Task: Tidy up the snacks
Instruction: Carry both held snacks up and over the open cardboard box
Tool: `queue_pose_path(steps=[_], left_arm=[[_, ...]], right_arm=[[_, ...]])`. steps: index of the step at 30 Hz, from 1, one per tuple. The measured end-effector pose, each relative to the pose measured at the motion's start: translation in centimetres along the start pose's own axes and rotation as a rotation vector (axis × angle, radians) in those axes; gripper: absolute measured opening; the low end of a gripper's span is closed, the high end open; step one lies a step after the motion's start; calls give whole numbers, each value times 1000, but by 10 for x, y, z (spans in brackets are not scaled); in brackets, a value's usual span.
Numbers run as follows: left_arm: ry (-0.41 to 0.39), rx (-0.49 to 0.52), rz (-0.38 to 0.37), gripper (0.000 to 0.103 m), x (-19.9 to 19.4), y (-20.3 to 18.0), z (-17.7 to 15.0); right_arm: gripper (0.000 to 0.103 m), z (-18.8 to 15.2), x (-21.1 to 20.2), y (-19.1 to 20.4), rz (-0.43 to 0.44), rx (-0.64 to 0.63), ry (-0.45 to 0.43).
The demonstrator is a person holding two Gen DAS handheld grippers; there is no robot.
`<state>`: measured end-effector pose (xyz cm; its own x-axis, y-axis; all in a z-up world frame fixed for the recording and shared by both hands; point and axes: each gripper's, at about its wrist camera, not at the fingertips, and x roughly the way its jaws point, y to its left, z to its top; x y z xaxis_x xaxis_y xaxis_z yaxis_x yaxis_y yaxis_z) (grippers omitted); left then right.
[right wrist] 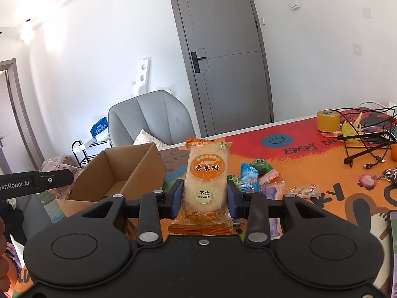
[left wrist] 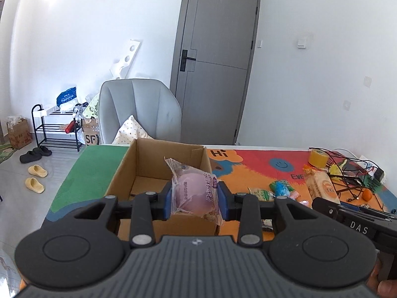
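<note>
My left gripper [left wrist: 195, 198] is shut on a clear packet holding a round purple cake [left wrist: 193, 193], held in the air in front of an open cardboard box [left wrist: 124, 168] whose floor looks bare. My right gripper [right wrist: 205, 196] is shut on an orange rice-cake packet [right wrist: 207, 178], held upright above the table, to the right of the same cardboard box [right wrist: 134, 164]. The rice-cake packet [left wrist: 320, 183] and the right gripper's body [left wrist: 347, 217] also show at the right of the left wrist view. The left gripper's arm [right wrist: 32, 182] with the purple cake packet [right wrist: 59, 171] shows at the left of the right wrist view.
Several loose snack packets [right wrist: 258, 176] lie on the colourful table mat [right wrist: 310, 154]. A yellow tape roll [right wrist: 328, 120], tangled black cables [right wrist: 364, 139] and an orange [left wrist: 366, 194] crowd the right end. A grey chair [left wrist: 141, 109] stands behind the box. A phone [right wrist: 393, 248] lies at the right edge.
</note>
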<state>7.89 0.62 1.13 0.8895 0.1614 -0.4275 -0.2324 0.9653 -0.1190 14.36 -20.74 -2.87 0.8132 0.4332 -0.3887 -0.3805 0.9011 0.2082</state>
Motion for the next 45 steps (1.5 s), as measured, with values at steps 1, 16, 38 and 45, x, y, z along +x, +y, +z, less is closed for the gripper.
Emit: queue_pose_path(steps=[1, 16, 38, 45], left_arm=[[-1, -6, 1, 35, 0, 5, 2], [-9, -53, 26, 35, 29, 48, 22], [74, -110, 15, 35, 109, 79, 54], [73, -151, 8, 41, 122, 86, 59]], right_arm=[[37, 1, 2, 4, 6, -3, -1], [37, 17, 40, 53, 101, -14, 25], [37, 42, 111, 91, 146, -24, 93], [37, 49, 127, 99, 166, -23, 133]])
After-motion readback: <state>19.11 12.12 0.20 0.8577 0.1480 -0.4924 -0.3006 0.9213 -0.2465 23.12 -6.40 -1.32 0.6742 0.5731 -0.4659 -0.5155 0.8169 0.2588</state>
